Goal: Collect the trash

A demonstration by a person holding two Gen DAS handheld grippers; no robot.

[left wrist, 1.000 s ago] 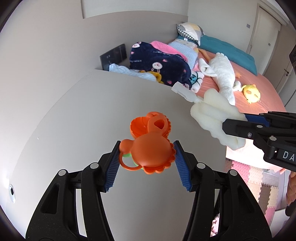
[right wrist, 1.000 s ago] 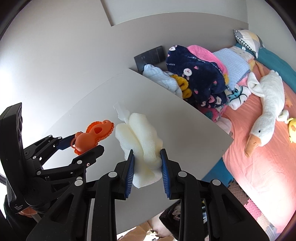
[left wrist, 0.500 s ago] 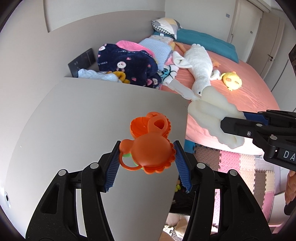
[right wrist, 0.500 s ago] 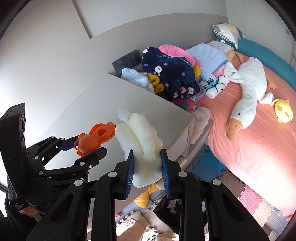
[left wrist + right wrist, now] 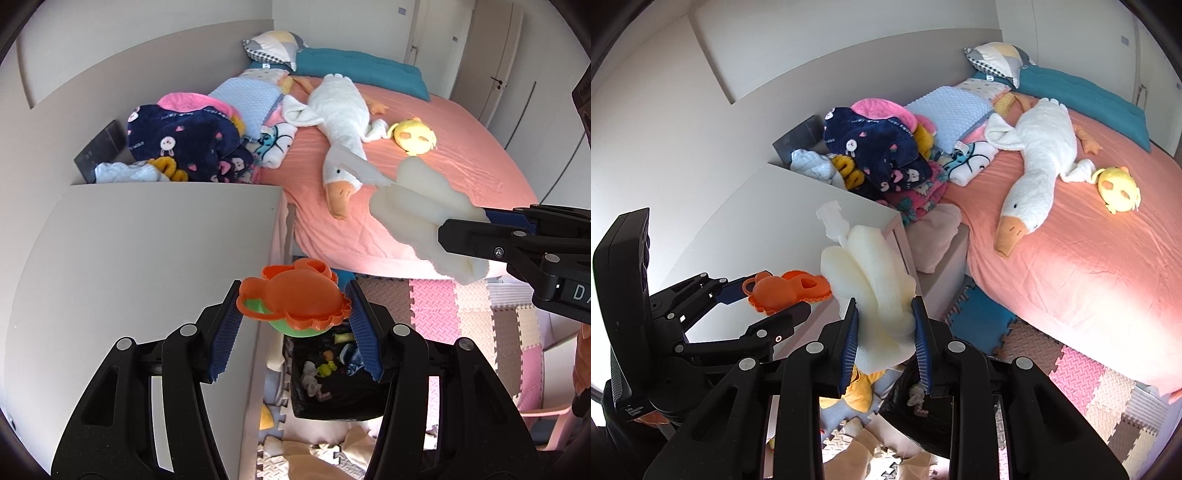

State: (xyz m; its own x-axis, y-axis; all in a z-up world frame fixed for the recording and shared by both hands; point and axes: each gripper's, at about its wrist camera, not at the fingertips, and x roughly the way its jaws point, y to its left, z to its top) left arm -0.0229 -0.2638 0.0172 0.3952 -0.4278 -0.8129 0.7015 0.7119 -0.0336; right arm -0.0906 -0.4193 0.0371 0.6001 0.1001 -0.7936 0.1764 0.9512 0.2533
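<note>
Left gripper (image 5: 293,314): your fingers are clamped on the orange toy (image 5: 295,297), held past the tabletop (image 5: 147,258) edge, above the black bag (image 5: 332,384).
Right gripper (image 5: 884,328): your fingers are clamped on the white sponge (image 5: 871,273), its plastic handle (image 5: 833,218) sticking up and away from you.
Black bag: on the floor below both grippers, with scraps inside.
Floor: foam mats (image 5: 461,314) beside the bed (image 5: 461,184).
Bed: a plush goose (image 5: 341,122) and a yellow plush (image 5: 413,136) lie on the pink sheet.
</note>
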